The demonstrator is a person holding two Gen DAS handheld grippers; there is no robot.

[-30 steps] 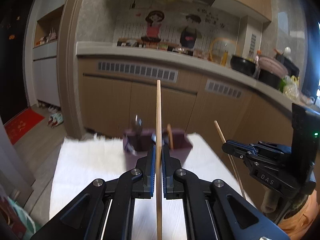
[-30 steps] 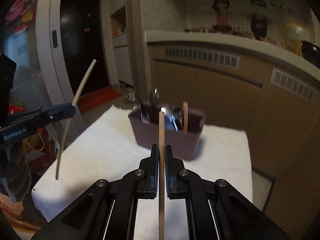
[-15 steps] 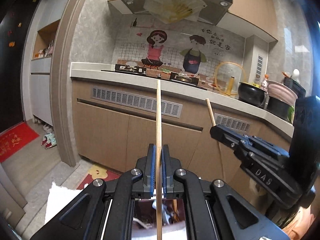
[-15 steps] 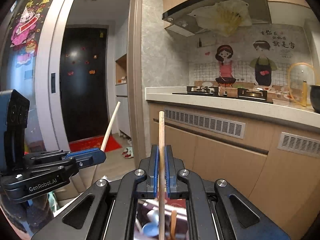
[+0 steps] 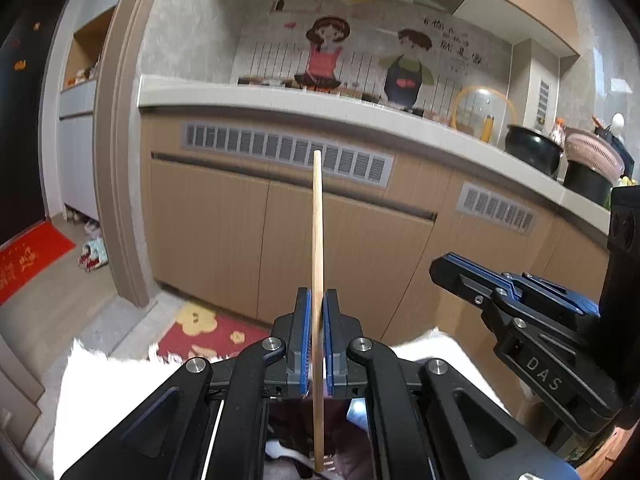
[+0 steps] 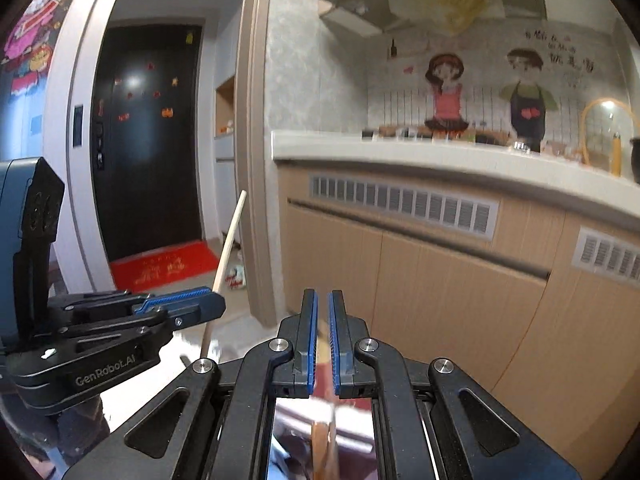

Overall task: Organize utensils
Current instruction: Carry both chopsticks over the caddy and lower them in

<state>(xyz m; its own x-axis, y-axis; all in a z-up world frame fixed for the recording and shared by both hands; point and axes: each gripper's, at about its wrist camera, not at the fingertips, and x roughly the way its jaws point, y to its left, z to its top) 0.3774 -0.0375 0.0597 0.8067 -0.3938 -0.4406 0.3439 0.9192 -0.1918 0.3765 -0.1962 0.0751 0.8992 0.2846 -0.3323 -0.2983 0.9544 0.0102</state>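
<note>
Wooden, pale and slender, the chopstick (image 5: 317, 240) stood upright, pinched between our left gripper's (image 5: 316, 340) closed jaws, its lower tip at six o'clock over the dark maroon utensil holder (image 5: 288, 420), probably for dropping in. Our right gripper's (image 6: 323, 344) jaws stood slightly parted, gripping nothing.

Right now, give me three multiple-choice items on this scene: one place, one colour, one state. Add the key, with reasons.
1. Where is the chopstick?
A. in the left gripper
B. flat on the white cloth
C. on the counter

2. What colour are the right gripper pads?
A. red
B. blue
C. white

3. How do the right gripper's jaws stand?
A. shut on a spoon
B. apart, nothing between them
C. shut on a chopstick

Key: 1 A, the left gripper clamps it upright; 2 B, the pads are blue; 3 B, the gap between them is bare.
</note>
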